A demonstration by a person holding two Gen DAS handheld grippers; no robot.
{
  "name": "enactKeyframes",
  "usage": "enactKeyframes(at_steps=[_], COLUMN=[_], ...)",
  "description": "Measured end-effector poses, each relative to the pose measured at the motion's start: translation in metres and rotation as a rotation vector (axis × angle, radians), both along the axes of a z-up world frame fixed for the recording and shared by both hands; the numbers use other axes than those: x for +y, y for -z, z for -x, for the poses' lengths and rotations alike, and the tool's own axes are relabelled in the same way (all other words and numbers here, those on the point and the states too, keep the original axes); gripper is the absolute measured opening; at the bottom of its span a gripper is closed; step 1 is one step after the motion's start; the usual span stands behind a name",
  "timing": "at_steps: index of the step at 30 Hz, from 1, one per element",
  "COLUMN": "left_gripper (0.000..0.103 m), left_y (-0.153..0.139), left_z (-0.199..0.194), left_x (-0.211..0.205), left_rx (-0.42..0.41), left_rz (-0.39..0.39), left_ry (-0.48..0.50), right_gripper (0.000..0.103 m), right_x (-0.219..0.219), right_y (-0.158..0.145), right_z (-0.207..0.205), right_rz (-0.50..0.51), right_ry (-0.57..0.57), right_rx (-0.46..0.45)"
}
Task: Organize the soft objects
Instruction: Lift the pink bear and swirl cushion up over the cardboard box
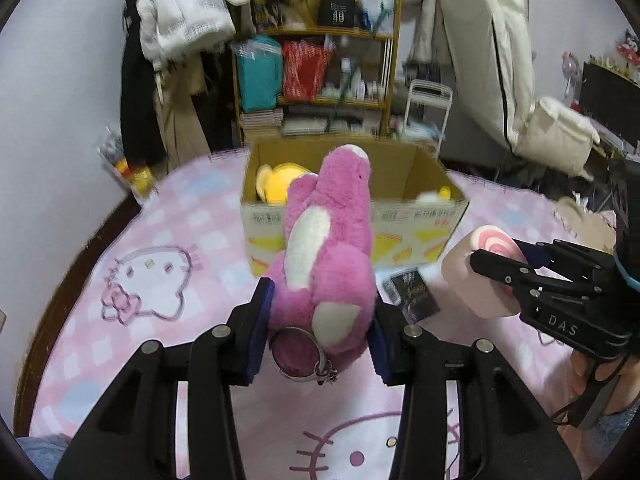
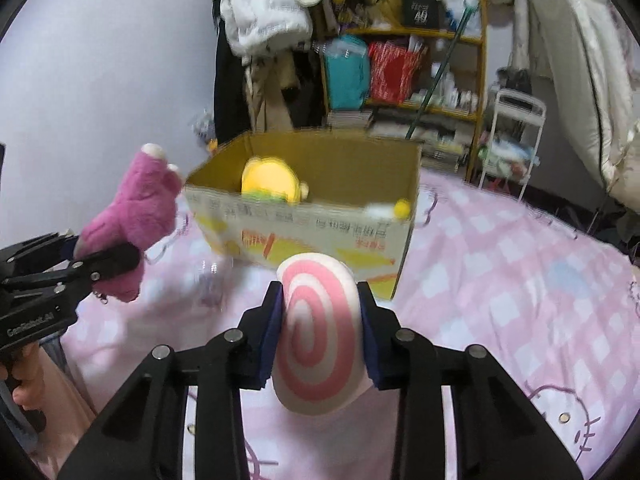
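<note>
My left gripper (image 1: 322, 308) is shut on a magenta plush bear (image 1: 328, 248) with white patches and a metal key ring, held above the bed. The bear (image 2: 132, 220) and left gripper (image 2: 110, 260) also show at the left of the right wrist view. My right gripper (image 2: 320, 320) is shut on a pink-and-white swirl cushion (image 2: 316, 340), also lifted; the cushion (image 1: 480, 276) and right gripper (image 1: 496, 268) appear at the right of the left wrist view. Ahead stands an open cardboard box (image 1: 424, 224) (image 2: 320, 224) holding a yellow plush (image 1: 276, 186) (image 2: 272, 180).
The bed carries a pink checked cat-print sheet (image 1: 160, 264) (image 2: 500, 280). A dark packet (image 1: 412, 292) lies on it beside the box. Behind stand a cluttered shelf (image 1: 320, 80) (image 2: 404, 72), hanging clothes (image 1: 180, 20) and a white folding stool (image 2: 512, 136). A small yellow-white toy (image 2: 392, 210) sits in the box corner.
</note>
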State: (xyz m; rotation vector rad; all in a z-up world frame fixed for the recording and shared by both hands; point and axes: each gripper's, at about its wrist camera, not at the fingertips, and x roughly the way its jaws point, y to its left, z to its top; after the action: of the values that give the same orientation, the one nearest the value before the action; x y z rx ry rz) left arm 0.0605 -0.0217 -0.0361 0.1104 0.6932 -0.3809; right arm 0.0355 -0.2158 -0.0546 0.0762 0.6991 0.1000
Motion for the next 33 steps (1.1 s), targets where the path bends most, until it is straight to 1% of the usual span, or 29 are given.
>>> enactKeyframes(at_steps=[2, 5, 9, 12, 18, 24, 26, 30, 33], left_gripper=[0.042, 0.042, 0.042, 0.042, 0.042, 0.042, 0.042, 0.042, 0.042], left_y=[-0.011, -0.026, -0.044, -0.055, -0.076, -0.094, -0.102, -0.119, -0.125], left_z=[0.006, 0.009, 0.01, 0.006, -0.011, -0.031, -0.037, -0.05, -0.057], left_x=[0.002, 0.005, 0.006, 0.004, -0.003, -0.013, -0.015, -0.02, -0.023], left_rx=[-0.052, -0.095, -0.147, -0.171, -0.221, -0.251, -0.277, -0.318, -0.337], left_rz=[0.014, 0.034, 0.027, 0.027, 0.034, 0.023, 0.017, 0.025, 0.032], left_ry=[-0.006, -0.015, -0.022, -0.023, -0.027, -0.009, -0.012, -0.012, -0.012], right_gripper=[0.036, 0.036, 0.036, 0.036, 0.036, 0.036, 0.036, 0.036, 0.036], right_x=[-0.002, -0.002, -0.007, -0.01, -0.017, -0.024, -0.024, -0.023, -0.019], right_y=[-0.011, -0.024, -0.041, -0.053, -0.08, -0.106, -0.113, -0.122, -0.125], right_z=[0.005, 0.008, 0.005, 0.0, -0.014, -0.031, -0.036, -0.046, -0.051], right_rz=[0.004, 0.002, -0.008, -0.01, -0.001, 0.022, 0.022, 0.017, 0.015], right_ry=[0.01, 0.019, 0.023, 0.028, 0.033, 0.034, 0.032, 0.026, 0.016], right_rx=[-0.056, -0.111, -0.152, -0.185, -0.25, -0.317, -0.337, -0.368, -0.393])
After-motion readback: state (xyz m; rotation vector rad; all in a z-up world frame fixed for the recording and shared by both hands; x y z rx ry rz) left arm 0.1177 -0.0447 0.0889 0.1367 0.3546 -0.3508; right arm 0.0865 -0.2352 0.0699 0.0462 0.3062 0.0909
